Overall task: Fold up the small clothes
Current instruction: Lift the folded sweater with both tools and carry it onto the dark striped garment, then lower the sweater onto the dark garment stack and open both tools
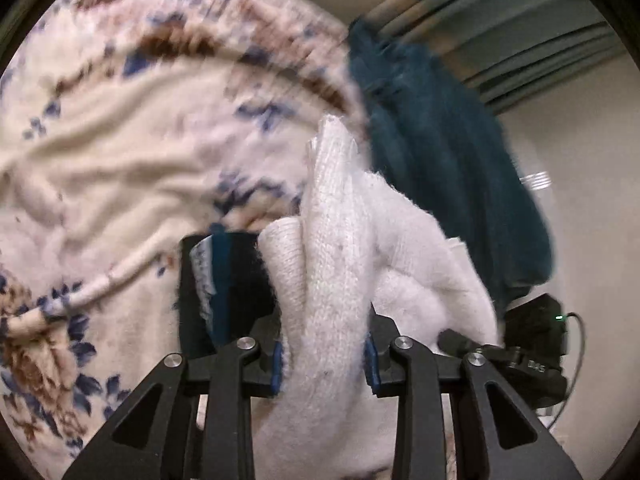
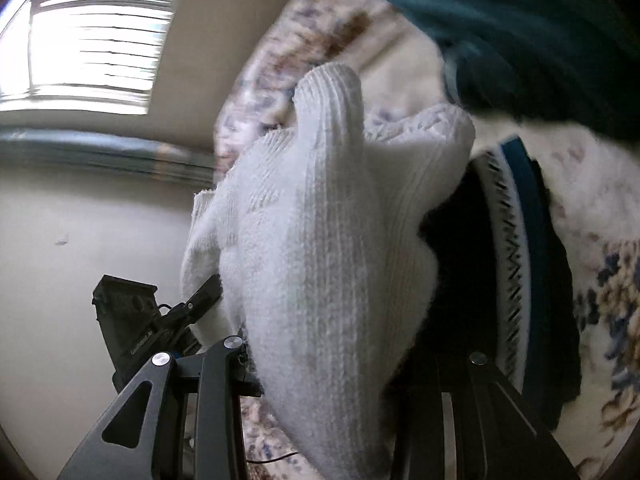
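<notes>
A white knitted sock (image 1: 332, 264) is held up above a floral blanket. My left gripper (image 1: 325, 362) is shut on the white sock, its blue pads pressing the cloth from both sides. In the right wrist view the same white sock (image 2: 320, 248) fills the middle and drapes over my right gripper (image 2: 324, 364), which is shut on it; the right finger is mostly hidden by cloth. The right gripper's body (image 1: 532, 344) shows at the lower right of the left wrist view, and the left gripper's body (image 2: 136, 320) shows in the right wrist view.
A cream blanket with blue and brown flowers (image 1: 120, 168) covers the surface. A teal fleece garment (image 1: 448, 168) lies at the right. A folded dark garment with a blue and white zigzag band (image 2: 516, 264) lies on the blanket. A window with blinds (image 2: 96, 44) is at the left.
</notes>
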`<state>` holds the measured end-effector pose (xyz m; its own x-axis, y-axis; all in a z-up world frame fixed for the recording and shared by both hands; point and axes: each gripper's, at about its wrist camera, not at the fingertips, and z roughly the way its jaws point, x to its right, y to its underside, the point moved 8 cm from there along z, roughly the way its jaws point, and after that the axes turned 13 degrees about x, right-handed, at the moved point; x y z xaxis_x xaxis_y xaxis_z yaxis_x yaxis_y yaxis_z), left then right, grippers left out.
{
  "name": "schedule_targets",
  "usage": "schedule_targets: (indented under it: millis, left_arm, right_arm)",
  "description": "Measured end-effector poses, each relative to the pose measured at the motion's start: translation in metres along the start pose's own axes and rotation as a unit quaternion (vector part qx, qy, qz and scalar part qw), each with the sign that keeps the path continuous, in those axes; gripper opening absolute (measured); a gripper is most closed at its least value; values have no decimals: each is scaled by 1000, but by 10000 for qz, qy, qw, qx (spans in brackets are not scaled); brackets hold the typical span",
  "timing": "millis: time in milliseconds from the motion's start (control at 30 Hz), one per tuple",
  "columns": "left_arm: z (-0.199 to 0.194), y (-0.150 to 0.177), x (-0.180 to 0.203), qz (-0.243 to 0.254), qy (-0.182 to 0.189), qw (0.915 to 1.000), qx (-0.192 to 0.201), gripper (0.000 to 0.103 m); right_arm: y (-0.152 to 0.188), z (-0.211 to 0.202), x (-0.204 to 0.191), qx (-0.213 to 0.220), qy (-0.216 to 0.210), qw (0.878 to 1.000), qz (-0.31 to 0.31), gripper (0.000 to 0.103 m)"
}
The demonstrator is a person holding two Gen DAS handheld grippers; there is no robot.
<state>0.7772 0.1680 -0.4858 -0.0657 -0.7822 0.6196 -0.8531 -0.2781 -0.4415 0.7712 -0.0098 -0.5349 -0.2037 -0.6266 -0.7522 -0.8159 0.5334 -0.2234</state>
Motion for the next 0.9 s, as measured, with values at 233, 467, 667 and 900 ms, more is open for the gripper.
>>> schedule_targets:
  millis: [233,467,667,900]
  left_arm:
    - [-7,15,-14,-723,472,9959,-276,57]
    - [-33,63,-17,-357,321,9984,-309,64]
    - [-50,81,-8,-478,334,9980,231,49]
    - [-54,91,-32,-403,-267,9988,125,50]
  right_arm:
    - [1,-13,36,-169,361,9991,147,66]
    - [52,-32,64,-550,411,9973,270,74]
    - [65,-44,64,-66,275,9989,379,32]
    - [64,-76,77,160,572,9976,360,13]
